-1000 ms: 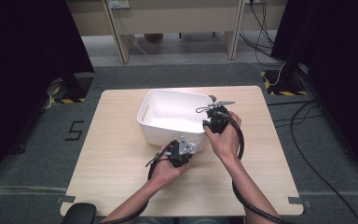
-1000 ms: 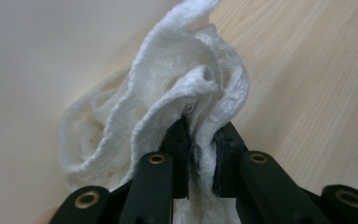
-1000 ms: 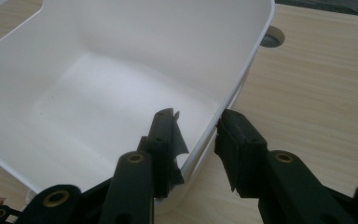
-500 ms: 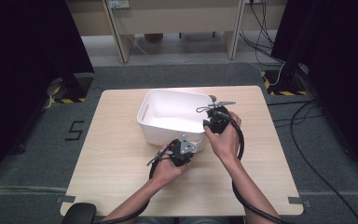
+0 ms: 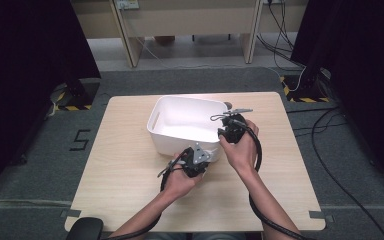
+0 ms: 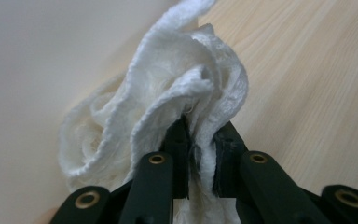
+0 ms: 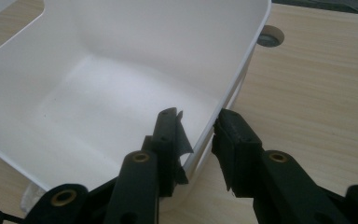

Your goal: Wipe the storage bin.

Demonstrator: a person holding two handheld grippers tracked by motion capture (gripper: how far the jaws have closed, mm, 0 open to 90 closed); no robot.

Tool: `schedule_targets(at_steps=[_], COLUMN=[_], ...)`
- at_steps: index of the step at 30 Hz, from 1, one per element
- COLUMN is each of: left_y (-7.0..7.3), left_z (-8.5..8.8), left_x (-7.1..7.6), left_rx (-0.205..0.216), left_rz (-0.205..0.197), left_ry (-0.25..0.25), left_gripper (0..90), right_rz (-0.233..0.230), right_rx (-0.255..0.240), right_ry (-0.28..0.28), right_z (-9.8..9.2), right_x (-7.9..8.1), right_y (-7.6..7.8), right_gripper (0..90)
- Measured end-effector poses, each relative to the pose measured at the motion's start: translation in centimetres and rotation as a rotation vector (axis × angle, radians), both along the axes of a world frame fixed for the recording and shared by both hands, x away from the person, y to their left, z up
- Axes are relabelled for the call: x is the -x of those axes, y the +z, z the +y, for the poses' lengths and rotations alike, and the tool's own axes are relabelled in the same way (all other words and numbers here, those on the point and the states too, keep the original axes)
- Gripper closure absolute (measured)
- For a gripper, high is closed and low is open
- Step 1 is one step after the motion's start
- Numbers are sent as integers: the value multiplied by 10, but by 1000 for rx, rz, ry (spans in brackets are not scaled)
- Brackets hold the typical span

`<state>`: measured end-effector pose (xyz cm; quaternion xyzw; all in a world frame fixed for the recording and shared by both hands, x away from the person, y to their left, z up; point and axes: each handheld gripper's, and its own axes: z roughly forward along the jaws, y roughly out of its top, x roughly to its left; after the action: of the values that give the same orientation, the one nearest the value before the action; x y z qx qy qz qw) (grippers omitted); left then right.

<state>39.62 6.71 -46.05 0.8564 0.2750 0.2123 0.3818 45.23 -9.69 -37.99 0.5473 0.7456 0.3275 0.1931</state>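
Cloth (image 6: 168,107), a crumpled white rag, sits pinched between the jaws of your left gripper (image 5: 196,161), just outside the near wall of the white bin (image 5: 156,131) and low over the wooden table (image 5: 125,170). Your right gripper (image 7: 196,135) straddles the bin's right rim, one jaw inside and one outside; its jaws have just been closing on that wall, though a sliver of gap remains on the outer side, so you likely don't have a firm clamp yet. That narrowing suggests you are steadying the bin before the cloth goes to work on it or into it. Compared with a second ago, your left hand has crept a little nearer the bin's front corner, while your right hand and the bin sit where they were.
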Motion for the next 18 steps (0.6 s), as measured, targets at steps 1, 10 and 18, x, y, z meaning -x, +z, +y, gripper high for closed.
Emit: schedule_targets(at_steps=[1, 10, 18], left_y=[2, 21, 26], left_z=[0, 3, 3], left_x=[0, 3, 4], left_rx=[3, 48, 53], left_rz=[-3, -34, -46], left_ry=[0, 0, 0], left_gripper=[791, 791, 791], right_rz=[0, 0, -2], right_rx=[0, -1, 1], right_ry=[0, -4, -3], right_z=[0, 0, 0], right_x=[0, 0, 0], right_y=[0, 0, 0], right_gripper=[698, 699, 699])
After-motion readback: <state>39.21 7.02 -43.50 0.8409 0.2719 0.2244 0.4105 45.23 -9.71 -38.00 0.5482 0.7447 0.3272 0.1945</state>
